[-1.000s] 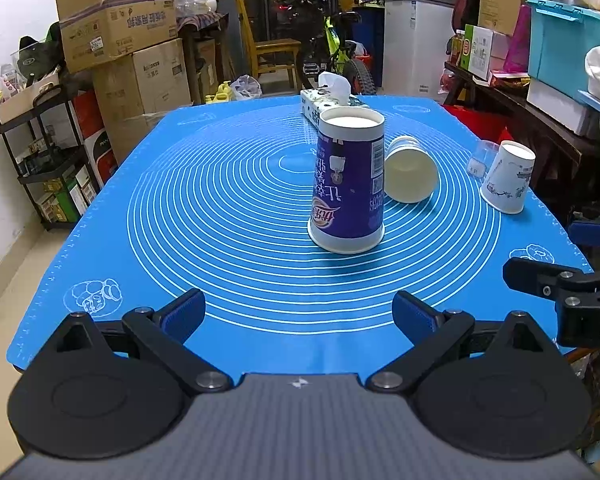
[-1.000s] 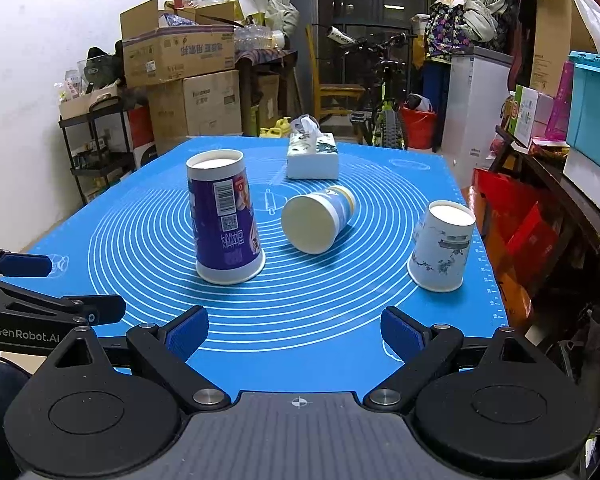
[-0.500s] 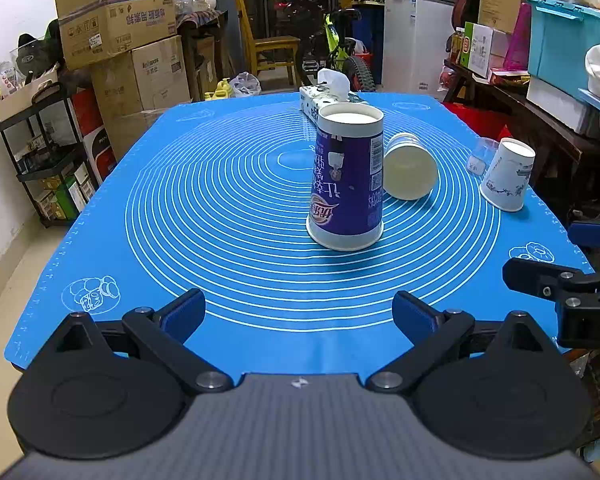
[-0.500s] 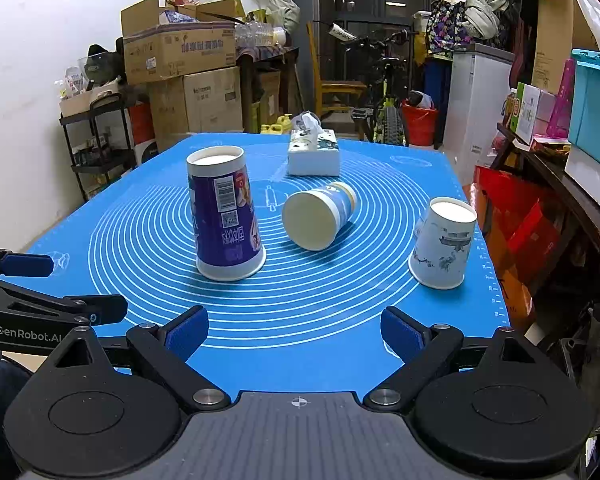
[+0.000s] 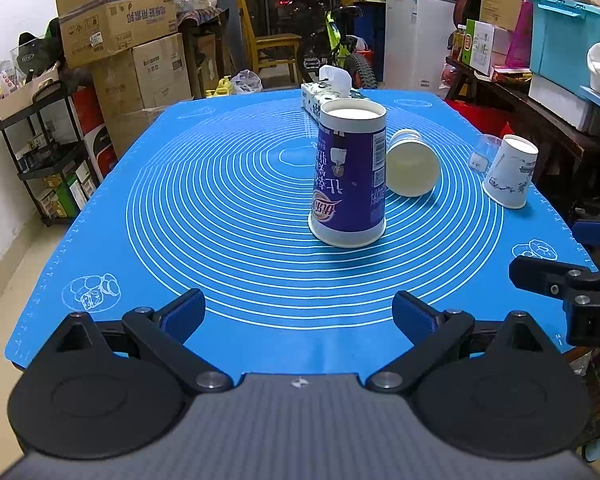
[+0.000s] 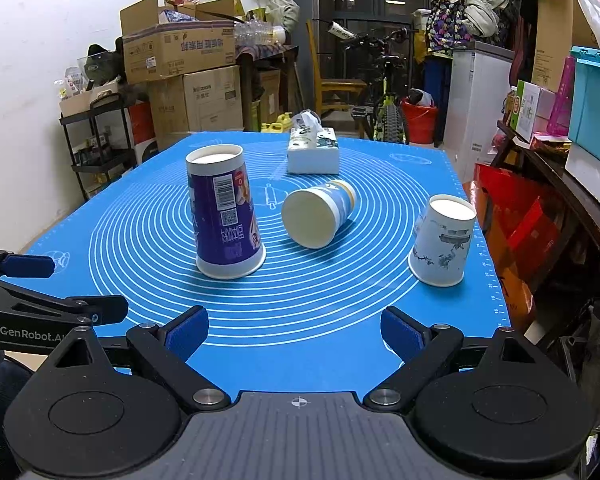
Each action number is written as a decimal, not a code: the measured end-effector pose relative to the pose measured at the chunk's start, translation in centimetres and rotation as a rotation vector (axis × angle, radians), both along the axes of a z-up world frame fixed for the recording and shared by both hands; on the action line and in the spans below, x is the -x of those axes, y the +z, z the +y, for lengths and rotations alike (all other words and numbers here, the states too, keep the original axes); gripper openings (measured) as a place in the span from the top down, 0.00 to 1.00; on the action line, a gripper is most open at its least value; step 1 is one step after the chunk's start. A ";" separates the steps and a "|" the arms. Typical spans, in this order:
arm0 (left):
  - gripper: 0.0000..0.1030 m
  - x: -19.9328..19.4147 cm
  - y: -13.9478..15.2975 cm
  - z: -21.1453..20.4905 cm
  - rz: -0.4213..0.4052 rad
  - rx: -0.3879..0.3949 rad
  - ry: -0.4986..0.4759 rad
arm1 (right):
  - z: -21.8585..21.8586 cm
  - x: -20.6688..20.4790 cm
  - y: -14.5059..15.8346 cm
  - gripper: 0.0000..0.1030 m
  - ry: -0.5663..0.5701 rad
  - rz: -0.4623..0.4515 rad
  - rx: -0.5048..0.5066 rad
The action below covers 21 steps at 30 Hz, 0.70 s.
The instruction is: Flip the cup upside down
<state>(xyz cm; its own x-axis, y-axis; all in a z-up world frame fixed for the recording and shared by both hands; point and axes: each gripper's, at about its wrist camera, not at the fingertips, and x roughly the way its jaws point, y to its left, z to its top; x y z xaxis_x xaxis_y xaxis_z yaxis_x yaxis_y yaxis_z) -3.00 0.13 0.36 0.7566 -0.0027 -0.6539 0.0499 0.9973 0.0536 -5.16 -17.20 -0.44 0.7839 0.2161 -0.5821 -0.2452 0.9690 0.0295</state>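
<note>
A tall purple paper cup [image 5: 348, 176] [image 6: 224, 216] stands upside down on the blue mat [image 5: 204, 216] [image 6: 140, 232]. A blue-and-white cup [image 5: 412, 168] [image 6: 318, 212] lies on its side beside it, mouth toward me. A white cup with ink drawings [image 5: 510, 172] [image 6: 444, 240] stands upside down near the mat's right edge. My left gripper [image 5: 298, 314] is open and empty at the mat's near edge. My right gripper [image 6: 294, 330] is open and empty, also at the near edge, right of the left one.
A tissue box [image 5: 324, 92] [image 6: 313, 155] sits at the far side of the mat. A small clear cup [image 5: 484, 152] stands near the right edge. Cardboard boxes [image 5: 120, 28], a shelf rack [image 5: 40, 148], a bicycle and storage bins surround the table.
Both grippers have drifted slightly; the view of the mat has shifted a little. The cups have not moved.
</note>
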 end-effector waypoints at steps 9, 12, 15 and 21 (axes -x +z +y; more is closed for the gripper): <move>0.04 -0.1 0.0 0.0 0.006 -0.004 -0.003 | 0.1 0.1 -0.6 0.09 0.005 0.010 0.002; 0.04 -0.1 0.0 0.1 0.006 -0.003 0.001 | 0.0 0.1 -0.6 0.09 0.004 0.012 0.000; 0.04 -0.1 0.0 0.0 0.006 -0.003 0.000 | 0.0 0.0 -0.6 0.09 0.002 0.016 -0.001; 0.04 -0.2 -0.1 0.0 0.008 -0.004 -0.004 | 0.0 -0.2 -0.5 0.09 0.003 0.024 -0.002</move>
